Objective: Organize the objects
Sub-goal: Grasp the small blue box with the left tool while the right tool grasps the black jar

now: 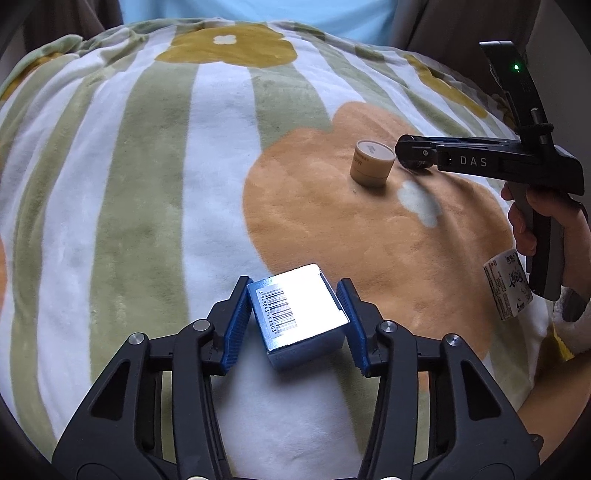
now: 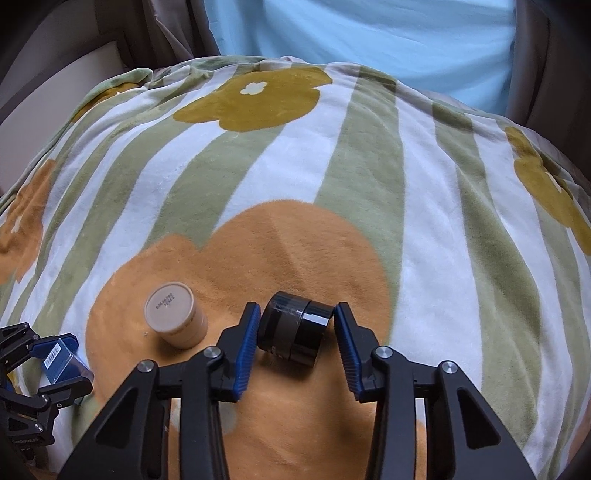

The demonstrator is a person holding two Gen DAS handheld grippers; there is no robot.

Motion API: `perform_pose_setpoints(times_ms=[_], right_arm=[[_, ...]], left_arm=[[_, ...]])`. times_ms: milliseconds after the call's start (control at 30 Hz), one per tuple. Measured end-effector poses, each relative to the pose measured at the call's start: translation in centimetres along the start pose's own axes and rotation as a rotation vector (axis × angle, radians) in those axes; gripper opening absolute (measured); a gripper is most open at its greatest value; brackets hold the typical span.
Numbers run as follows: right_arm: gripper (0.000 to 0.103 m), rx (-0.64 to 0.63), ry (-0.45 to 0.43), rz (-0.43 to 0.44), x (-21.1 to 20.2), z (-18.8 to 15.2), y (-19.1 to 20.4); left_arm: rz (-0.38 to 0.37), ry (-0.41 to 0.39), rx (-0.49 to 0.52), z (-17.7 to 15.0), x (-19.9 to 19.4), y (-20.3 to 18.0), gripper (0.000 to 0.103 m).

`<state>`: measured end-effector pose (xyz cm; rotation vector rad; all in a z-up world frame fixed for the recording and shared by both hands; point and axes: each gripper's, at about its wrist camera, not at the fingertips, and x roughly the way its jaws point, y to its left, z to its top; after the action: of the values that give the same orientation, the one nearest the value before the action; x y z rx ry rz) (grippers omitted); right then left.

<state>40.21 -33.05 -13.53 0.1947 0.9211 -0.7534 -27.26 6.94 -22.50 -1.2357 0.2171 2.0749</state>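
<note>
A small blue and white box [image 1: 299, 314] with a barcode on top lies on the flowered blanket [image 1: 147, 166] between the blue pads of my left gripper [image 1: 293, 282]. Both pads press its sides. A black round jar [image 2: 295, 332] lies on its side on the orange flower, and my right gripper [image 2: 297, 306] is shut on it, one pad at each end. A beige round jar [image 2: 173, 317] stands upright just left of it, untouched. In the left wrist view the right gripper [image 1: 413, 151] sits beside the beige jar [image 1: 371, 162] and hides most of the black jar.
A printed packet [image 1: 508, 288] lies at the blanket's right edge, under the hand [image 1: 528, 221] that holds the right gripper. Light blue cloth [image 2: 369, 44] and brown curtains [image 2: 166, 33] stand behind the blanket. The left gripper [image 2: 55, 354] with the box [image 2: 61, 360] shows at the lower left.
</note>
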Motion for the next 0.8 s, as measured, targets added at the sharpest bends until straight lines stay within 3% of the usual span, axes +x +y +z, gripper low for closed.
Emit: perform_pose_setpoints(times_ms=[400,800], right_arm=[[0.037,-0.016,-0.017,-0.001,-1.7,0.7,0.3],[0.037,-0.045,-0.089,-0.001,-7.8,2.0,1.5]], left_arm=[[-0.011,-0.014,0.021,0.2,-1.8,0.2,0.04],[-0.003,-0.087,0.068,1.2,-8.1,-1.3,0.038]])
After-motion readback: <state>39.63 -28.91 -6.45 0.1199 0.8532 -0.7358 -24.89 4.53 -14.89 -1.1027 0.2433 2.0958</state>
